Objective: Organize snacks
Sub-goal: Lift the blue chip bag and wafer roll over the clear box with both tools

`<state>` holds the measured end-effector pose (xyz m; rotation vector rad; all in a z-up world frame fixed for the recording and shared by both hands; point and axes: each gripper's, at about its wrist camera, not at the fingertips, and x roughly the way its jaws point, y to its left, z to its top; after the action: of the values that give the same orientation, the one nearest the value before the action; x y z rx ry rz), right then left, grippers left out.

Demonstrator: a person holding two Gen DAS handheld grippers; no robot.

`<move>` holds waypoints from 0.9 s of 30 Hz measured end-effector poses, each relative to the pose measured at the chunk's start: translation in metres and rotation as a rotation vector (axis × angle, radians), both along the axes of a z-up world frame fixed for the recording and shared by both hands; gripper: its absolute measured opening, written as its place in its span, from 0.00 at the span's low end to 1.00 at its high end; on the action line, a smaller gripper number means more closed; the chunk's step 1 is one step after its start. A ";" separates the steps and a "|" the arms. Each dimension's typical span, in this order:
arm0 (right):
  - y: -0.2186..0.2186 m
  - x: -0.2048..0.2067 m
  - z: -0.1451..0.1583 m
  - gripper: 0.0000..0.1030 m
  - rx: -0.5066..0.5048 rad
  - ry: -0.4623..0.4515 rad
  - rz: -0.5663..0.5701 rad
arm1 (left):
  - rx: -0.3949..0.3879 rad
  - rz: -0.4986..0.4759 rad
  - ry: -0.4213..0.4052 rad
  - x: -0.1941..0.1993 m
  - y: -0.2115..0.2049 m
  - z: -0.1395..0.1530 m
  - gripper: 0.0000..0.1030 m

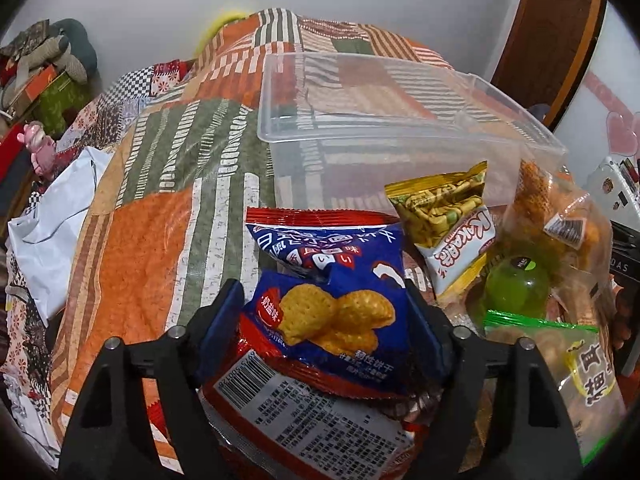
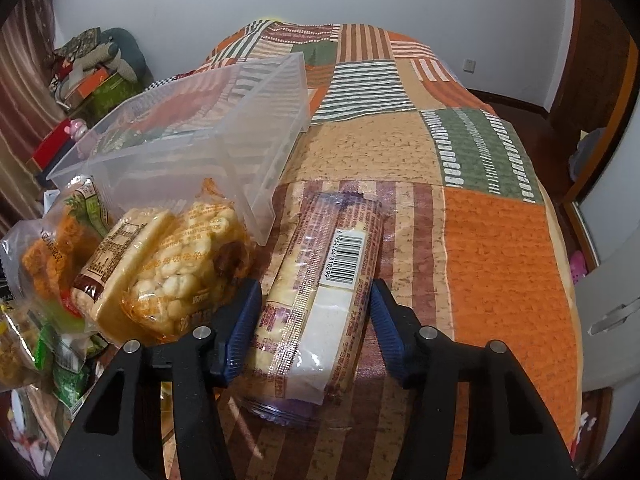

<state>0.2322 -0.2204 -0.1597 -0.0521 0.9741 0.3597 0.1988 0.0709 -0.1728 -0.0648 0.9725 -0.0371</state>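
Note:
My left gripper (image 1: pixel 326 312) has its blue fingers on both sides of a blue cracker bag (image 1: pixel 340 300) that lies on a red snack bag (image 1: pixel 320 420); it looks shut on the blue bag. My right gripper (image 2: pixel 316 320) has its fingers against both sides of a long clear cracker pack (image 2: pixel 324 292) with a barcode, lying on the bedspread. An empty clear plastic bin (image 1: pixel 380 120) stands beyond the snacks; it also shows in the right wrist view (image 2: pixel 192 148).
More snacks lie in a pile: a yellow Kakabi pack (image 1: pixel 448 224), a green jelly cup (image 1: pixel 516 284), an orange snack bag (image 1: pixel 560 216), a puffed rice pack (image 2: pixel 188 264). The patchwork bedspread (image 2: pixel 480 220) covers the bed. White bags (image 1: pixel 56 216) lie at the left.

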 end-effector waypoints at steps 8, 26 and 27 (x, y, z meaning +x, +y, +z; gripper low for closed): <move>-0.002 -0.001 0.002 0.45 0.009 -0.004 -0.017 | 0.037 0.018 -0.033 -0.017 -0.002 0.004 0.63; -0.024 -0.023 0.046 0.39 0.074 -0.111 -0.064 | 0.005 0.056 -0.135 -0.051 0.011 0.053 0.57; -0.024 -0.024 0.052 0.39 0.080 -0.126 -0.062 | 0.007 0.054 -0.143 -0.052 0.010 0.057 0.57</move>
<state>0.2083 -0.2441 -0.1081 0.0275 0.8342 0.3336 0.1466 0.0808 -0.1158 -0.0806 0.8277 0.0117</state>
